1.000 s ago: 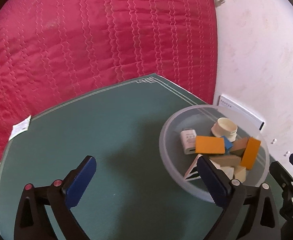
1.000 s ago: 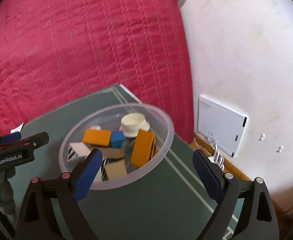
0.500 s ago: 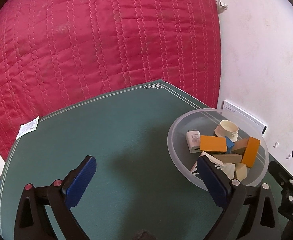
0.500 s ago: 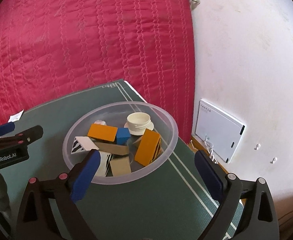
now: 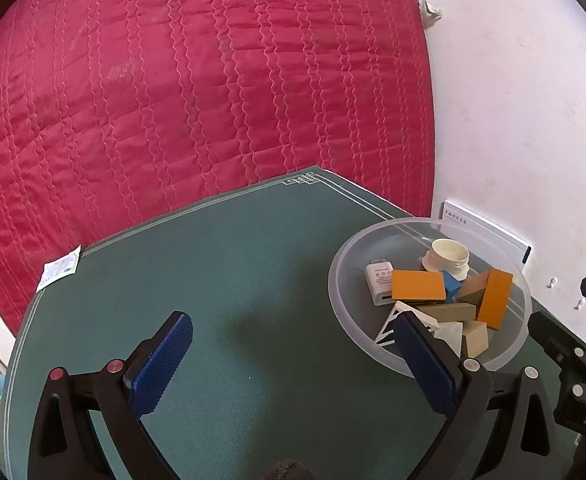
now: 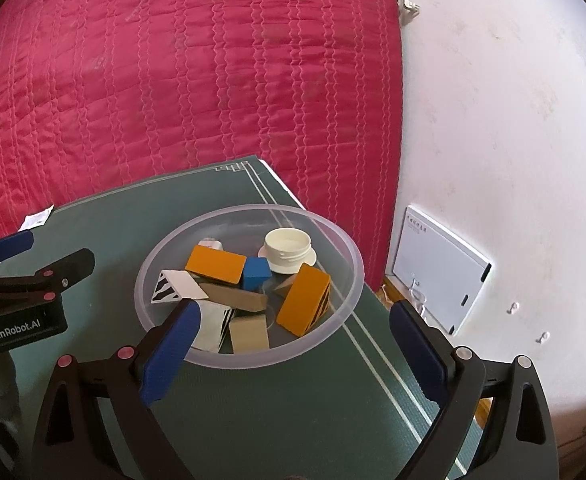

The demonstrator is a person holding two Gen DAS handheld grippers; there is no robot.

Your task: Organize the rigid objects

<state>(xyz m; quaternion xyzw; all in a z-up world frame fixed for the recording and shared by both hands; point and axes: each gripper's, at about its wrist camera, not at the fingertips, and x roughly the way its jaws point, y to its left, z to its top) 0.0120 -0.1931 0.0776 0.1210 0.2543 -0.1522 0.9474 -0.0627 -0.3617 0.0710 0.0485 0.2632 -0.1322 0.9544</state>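
1. Left wrist view is cutting off the right gripper (image 5: 573, 344) at the frame's right edge, so only its dark body is showing there; the clear bowl (image 5: 345, 256) is partly hiding behind the left gripper's right finger.
2. Right wrist view is hiding the white charger (image 6: 212, 244) almost fully behind the orange block (image 6: 215, 266), and the blocks lower in the pile are overlapping too much to sort out.
3. Left gripper (image 5: 289, 354) is hovering over the green counter (image 5: 213, 260) with its fingers spread wide, gripping and touching nothing.
4. Right gripper (image 6: 293, 344) is standing just as wide, its fingers released; the bowl's near rim is sitting between them, untouched as far as I can see.
5. Bowl is resting on the counter near its far right corner, beside the red quilt (image 6: 173, 80).
6. Flat orange block is lying with its long axis running left to right; a second orange block (image 6: 303, 306) is leaning tilted against the bowl's right wall; the cream cap (image 6: 287, 250) is sitting open side up.
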